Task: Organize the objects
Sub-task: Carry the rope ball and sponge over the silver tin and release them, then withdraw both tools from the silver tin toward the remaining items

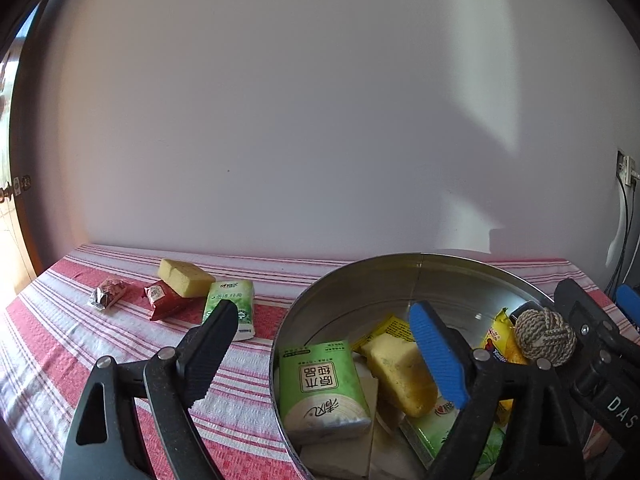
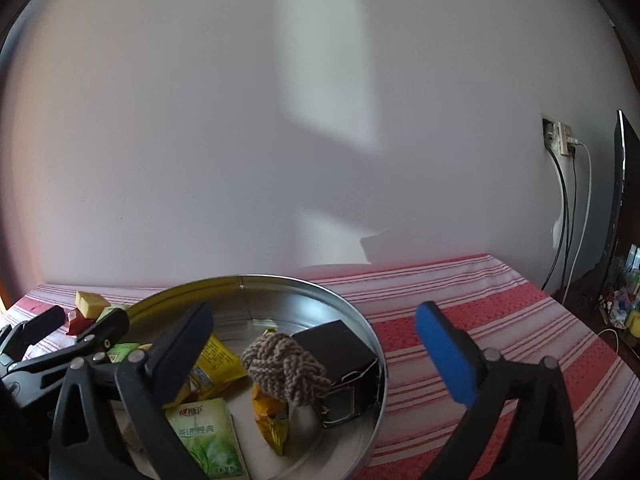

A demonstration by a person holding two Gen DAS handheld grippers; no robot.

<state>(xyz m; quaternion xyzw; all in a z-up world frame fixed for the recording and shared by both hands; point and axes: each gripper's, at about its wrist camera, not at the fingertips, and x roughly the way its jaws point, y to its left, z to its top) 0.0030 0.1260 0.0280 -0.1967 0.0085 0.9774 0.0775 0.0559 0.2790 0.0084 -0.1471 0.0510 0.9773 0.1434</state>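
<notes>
On the red-and-white striped tablecloth stands a round, shallow metal tin, and both grippers hover at its rim. The left gripper has its jaws spread wide and holds nothing — its black finger over the cloth, its blue one over the tin. The right gripper is likewise wide apart and empty, its black finger above the tin and its blue finger out over the cloth.

Inside the tin lie a green tissue pack with Chinese print, a yellow sponge block, a second green tissue pack, a yellow snack wrapper, a beige knotted rope ball and a black box leaning against the wall.

Left of the tin, still on the cloth, are another green tissue pack, a second yellow sponge resting on a red sachet, and — just beyond — a small silver-edged wrapped snack.
</notes>
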